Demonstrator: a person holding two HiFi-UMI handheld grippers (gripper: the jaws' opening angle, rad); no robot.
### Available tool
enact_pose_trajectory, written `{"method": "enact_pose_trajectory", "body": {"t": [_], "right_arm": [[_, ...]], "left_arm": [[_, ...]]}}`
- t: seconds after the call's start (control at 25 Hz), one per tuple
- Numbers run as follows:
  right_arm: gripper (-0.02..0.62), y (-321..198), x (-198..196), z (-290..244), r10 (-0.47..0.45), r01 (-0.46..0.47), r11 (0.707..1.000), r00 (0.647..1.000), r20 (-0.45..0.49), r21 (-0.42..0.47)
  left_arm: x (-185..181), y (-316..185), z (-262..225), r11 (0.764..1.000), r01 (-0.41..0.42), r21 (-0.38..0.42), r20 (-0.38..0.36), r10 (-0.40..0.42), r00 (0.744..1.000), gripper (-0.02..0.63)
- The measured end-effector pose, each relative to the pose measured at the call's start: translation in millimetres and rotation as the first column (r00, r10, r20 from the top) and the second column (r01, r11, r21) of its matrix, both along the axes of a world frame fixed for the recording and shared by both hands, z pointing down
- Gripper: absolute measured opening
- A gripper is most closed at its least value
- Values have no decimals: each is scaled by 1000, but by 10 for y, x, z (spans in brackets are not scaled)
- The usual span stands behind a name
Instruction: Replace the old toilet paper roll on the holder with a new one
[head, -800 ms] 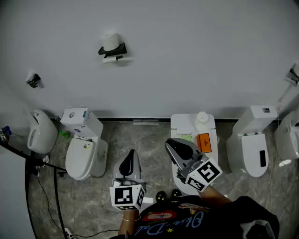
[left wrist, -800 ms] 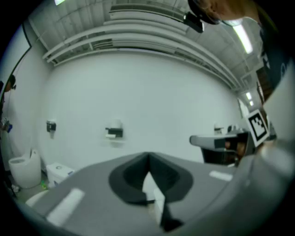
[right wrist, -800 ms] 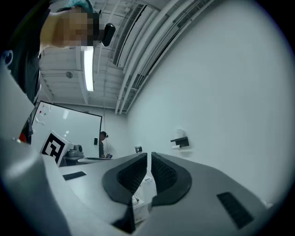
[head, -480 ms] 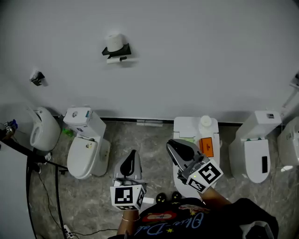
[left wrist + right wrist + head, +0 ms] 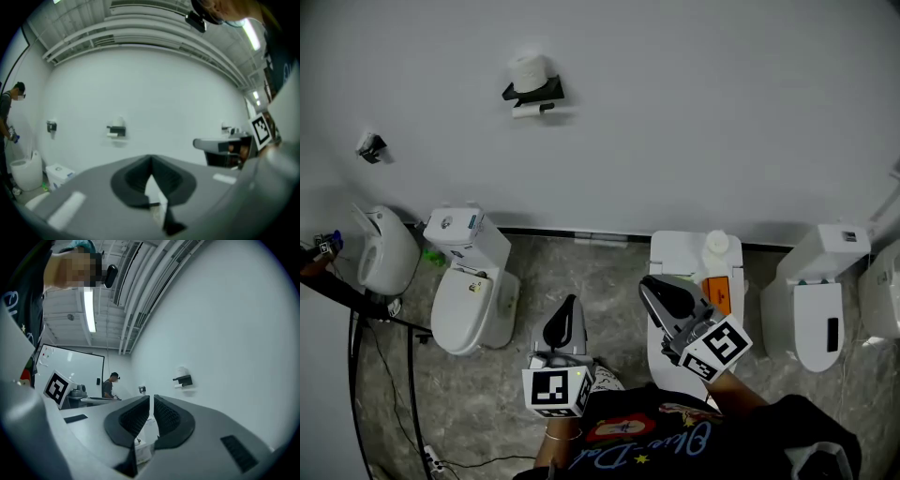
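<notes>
A black wall holder (image 5: 534,92) carries a white toilet paper roll (image 5: 528,69) on top and a thin, nearly spent roll (image 5: 524,111) on its bar. It also shows small in the left gripper view as holder (image 5: 116,131) and in the right gripper view as holder (image 5: 183,379). A white roll (image 5: 717,244) stands on the middle toilet's tank. My left gripper (image 5: 567,306) and right gripper (image 5: 650,287) hover low, far from the wall, both shut and holding nothing. The left jaws (image 5: 151,162) meet; the right jaws (image 5: 152,405) show only a thin slit.
A toilet (image 5: 472,295) stands left, a middle toilet (image 5: 680,258) under my right gripper with an orange packet (image 5: 713,289) on it, and another toilet (image 5: 813,305) right. A urinal (image 5: 380,258) and a black stand (image 5: 356,309) are far left. A person (image 5: 8,112) stands there.
Both grippers stay shut in nearly the same pose. The head view has shifted slightly, so the holder and toilets sit a little differently in the picture.
</notes>
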State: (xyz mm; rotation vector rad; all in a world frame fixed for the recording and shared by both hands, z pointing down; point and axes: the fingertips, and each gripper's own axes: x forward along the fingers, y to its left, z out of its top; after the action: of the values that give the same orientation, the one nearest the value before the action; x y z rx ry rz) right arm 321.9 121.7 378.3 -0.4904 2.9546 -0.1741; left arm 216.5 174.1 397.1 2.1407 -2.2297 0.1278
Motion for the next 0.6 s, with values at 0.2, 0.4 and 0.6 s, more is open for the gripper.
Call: {"method": "enact_pose_trajectory", "body": {"t": [0.2,0.4,0.6], "right_arm": [[14,-309,-349,77,29,-29,1000,999,-14,7],[14,-822,-1026,189,125,-125,992,992,4,-3],[14,-1380,-1991,52,231,-231,973,972,53,-7]], "left_arm": [[-409,-336,47,1000,-19,20,-8,19,1000,-2],[-1144,-910,162,995,-95,43,-8,96,995,-2],[-2195,-1610,22,982,-181,42,-20,182,983,-2]]}}
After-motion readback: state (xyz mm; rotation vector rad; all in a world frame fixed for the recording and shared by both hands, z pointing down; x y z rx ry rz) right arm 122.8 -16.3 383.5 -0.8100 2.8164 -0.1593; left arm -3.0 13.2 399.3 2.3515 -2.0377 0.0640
